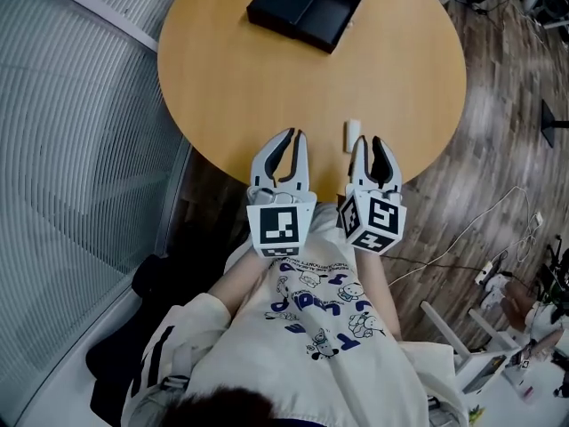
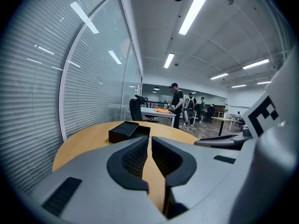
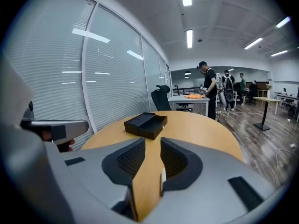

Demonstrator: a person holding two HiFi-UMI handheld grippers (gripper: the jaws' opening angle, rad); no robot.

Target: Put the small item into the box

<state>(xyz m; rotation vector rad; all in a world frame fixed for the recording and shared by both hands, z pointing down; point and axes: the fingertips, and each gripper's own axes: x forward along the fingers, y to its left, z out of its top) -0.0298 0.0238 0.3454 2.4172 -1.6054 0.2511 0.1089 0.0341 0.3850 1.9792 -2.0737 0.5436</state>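
Head view: the pick-up is only starting, I judge. The small item (image 1: pixel 354 135), a slim white oblong, lies on the round, smooth wooden counter (image 1: pixel 249 87) just beside the right gripper (image 1: pixel 370 145) tips. The matt black box (image 1: pixel 305 7) sits well apart, one half a hollow tray

Left gripper view: the left gripper (image 2: pixel 149 139) is closed and empty, its ribbed dark pads nearly meeting

Right gripper view: the jaws stand narrowly apart, pressing on nothing. Next they must straddle the item and close
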